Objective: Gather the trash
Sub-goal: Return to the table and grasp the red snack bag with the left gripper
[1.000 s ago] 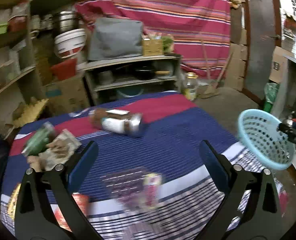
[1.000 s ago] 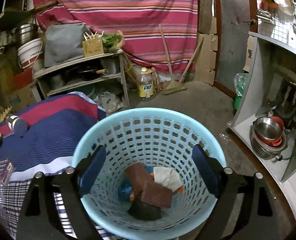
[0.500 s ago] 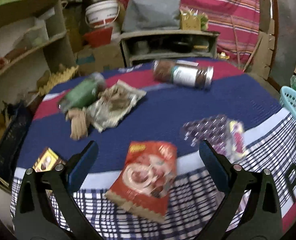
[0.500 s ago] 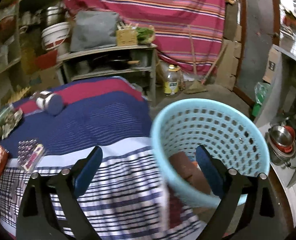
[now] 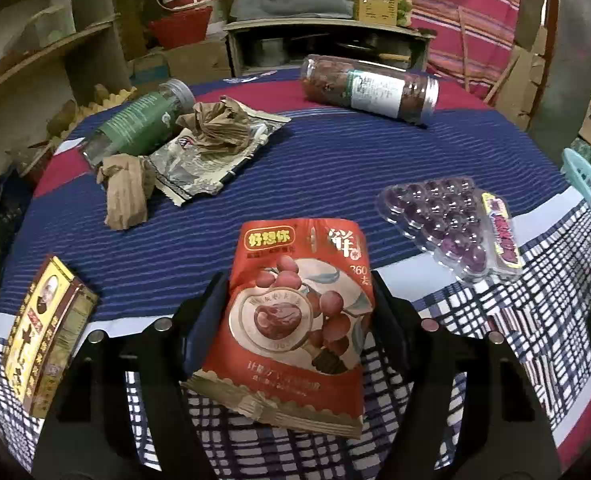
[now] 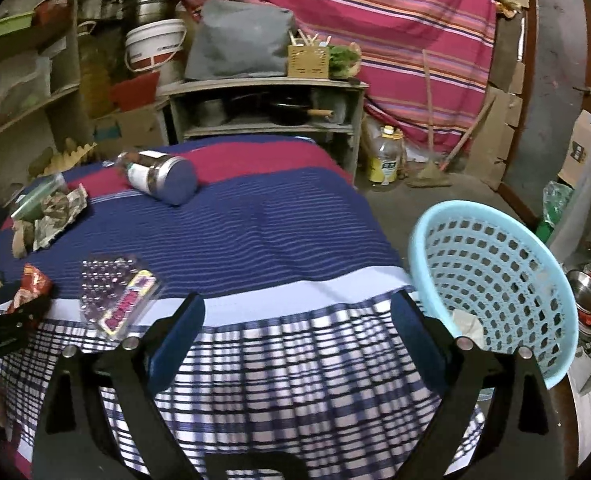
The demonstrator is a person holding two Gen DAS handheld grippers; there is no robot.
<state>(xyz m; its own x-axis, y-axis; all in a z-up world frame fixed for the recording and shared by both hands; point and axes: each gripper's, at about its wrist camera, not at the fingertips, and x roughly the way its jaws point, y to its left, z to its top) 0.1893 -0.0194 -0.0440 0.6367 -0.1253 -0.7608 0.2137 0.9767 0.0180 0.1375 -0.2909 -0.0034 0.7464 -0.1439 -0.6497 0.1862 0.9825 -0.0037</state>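
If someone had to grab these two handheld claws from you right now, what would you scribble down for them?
Left gripper: fingers on either side of the red snack bag, narrowed around it; whether it is gripped yet, I cannot tell.
Right gripper: open, holding nothing, over the table's checked edge.
Blue basket: right of the table, tilted, with some trash already inside.
Left on the table: purple blister tray, yellow box, crumpled brown paper, silver wrapper, green jar, brown jar.
Next, probably: close on the red bag and carry it to the basket.
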